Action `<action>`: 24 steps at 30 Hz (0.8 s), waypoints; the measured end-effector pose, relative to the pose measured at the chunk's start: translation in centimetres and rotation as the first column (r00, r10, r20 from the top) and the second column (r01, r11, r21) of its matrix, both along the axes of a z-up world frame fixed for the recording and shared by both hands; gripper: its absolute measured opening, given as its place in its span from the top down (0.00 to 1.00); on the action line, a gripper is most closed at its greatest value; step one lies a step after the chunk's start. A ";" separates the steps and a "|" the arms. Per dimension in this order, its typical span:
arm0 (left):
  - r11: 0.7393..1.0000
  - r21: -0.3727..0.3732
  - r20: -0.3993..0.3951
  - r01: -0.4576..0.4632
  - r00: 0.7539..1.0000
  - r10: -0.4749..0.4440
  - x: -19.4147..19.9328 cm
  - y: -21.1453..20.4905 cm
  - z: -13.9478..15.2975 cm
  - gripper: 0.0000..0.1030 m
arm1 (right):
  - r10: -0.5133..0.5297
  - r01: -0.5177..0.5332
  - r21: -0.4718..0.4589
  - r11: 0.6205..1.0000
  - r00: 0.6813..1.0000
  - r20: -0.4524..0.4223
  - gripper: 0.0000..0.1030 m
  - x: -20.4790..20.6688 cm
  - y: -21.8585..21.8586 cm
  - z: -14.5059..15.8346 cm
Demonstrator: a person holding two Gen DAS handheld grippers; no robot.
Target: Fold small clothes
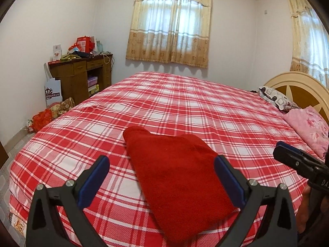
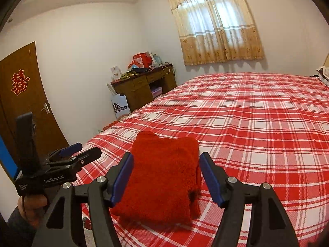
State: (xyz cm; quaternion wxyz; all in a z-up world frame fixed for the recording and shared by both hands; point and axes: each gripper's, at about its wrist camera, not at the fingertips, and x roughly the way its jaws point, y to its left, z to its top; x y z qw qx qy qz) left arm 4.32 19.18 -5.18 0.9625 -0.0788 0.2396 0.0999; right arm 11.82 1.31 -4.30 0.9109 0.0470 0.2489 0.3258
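Hovering both gripper pairs, left gripper [image 1: 161,169] and right gripper [image 2: 165,166] spread apart, we are squaring the folded fuzzy red garment [image 2: 162,177] on the red plaid bed [image 2: 257,123].

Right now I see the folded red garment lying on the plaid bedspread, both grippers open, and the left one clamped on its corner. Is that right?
Not quite. The left gripper is not clamped on anything: in the left wrist view its fingers stand wide apart above the folded red garment. The rest holds: the garment lies on the plaid bedspread, and the right gripper is open too.
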 end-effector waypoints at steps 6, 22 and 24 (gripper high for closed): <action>1.000 0.002 0.003 0.001 1.000 -0.001 -0.2 -0.3 -0.1 0.00 | 0.000 0.000 0.002 1.000 1.000 -0.003 0.34 -0.3 0.0 0.0; 1.000 0.010 -0.003 0.008 1.000 -0.008 0.0 -0.6 -0.3 0.00 | -0.013 0.012 0.014 1.000 1.000 0.025 0.34 -0.9 -0.4 0.3; 1.000 0.015 -0.002 0.008 1.000 -0.008 0.0 -0.7 -0.2 0.00 | -0.018 0.017 0.018 1.000 0.999 0.039 0.34 -1.2 -0.5 0.4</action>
